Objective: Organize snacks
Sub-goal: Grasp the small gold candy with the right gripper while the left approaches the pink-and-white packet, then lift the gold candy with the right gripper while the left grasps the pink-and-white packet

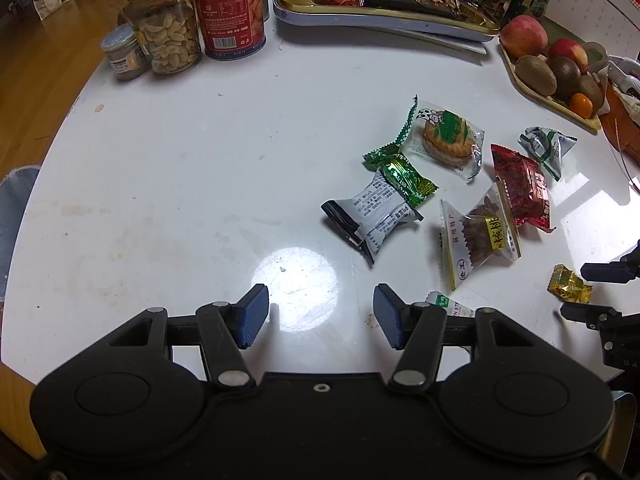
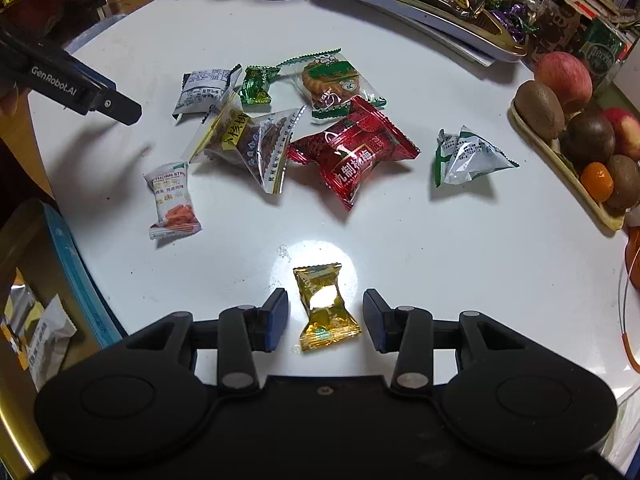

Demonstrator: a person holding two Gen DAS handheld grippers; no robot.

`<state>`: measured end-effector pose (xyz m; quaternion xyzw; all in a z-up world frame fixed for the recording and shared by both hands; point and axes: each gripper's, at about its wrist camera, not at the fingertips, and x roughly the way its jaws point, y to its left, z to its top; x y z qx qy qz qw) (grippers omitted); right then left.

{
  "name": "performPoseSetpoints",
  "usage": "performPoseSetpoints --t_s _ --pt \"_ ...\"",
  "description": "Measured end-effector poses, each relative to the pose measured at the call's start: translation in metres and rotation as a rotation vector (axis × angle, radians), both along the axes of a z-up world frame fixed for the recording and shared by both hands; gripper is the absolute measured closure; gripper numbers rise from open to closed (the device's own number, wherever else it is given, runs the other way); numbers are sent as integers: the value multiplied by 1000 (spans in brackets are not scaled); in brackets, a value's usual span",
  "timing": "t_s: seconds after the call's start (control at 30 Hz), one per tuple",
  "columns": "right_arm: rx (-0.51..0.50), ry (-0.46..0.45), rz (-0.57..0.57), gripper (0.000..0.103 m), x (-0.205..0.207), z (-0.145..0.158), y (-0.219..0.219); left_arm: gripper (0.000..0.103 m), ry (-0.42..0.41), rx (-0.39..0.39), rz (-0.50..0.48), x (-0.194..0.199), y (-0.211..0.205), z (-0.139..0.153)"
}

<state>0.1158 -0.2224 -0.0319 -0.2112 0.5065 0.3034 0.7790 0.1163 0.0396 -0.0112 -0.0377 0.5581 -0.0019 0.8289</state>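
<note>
Glossy white table (image 2: 400,240) bears shiny foil gold candy (image 2: 325,308) (crinkled) and clear-plastic walnut packet (image 2: 248,140).

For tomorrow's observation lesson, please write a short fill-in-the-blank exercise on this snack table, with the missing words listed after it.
1. The candy between the right claw's open pads has a ____ wrapper.
2. Nothing lies between the pads of the ____ claw.
3. The jar with the green lid holds ____.
4. The apples and kiwis share a tray with one small ____.

Missing words: gold; left; peanuts; orange

The white packet (image 1: 448,307) is half hidden behind the left hand-held gripper (image 1: 321,316).
</note>
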Motion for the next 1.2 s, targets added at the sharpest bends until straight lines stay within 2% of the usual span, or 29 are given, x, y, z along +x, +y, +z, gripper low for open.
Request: performPoseSetpoints --t_s 0.43,0.67,0.73,0.8,0.93,1.0,1.1,1.2 --pt "-2 -4 10 59 2 -4 4 41 -10 -4 0 -1 -1 2" --pt "-6 10 34 68 -3 -6 9 41 -4 -5 2 0 -1 1" --pt "-14 3 39 70 -4 -7 10 41 -6 -2 1 -1 -2 1" --pt "-14 -1 43 76 -4 -7 11 41 -9 -3 1 -1 -2 2" --pt "-18 -24 58 80 -7 -7 12 41 -11 -8 -12 -2 -5 2" --pt "-20 -21 53 81 -7 -6 12 41 -11 -16 -39 -2 -8 3" --pt "-17 -10 33 82 -7 -6 10 41 -17 -10 -139 -4 -20 8" --pt "-13 -4 -6 82 -4 -3 4 41 -55 61 -308 -11 -40 12"
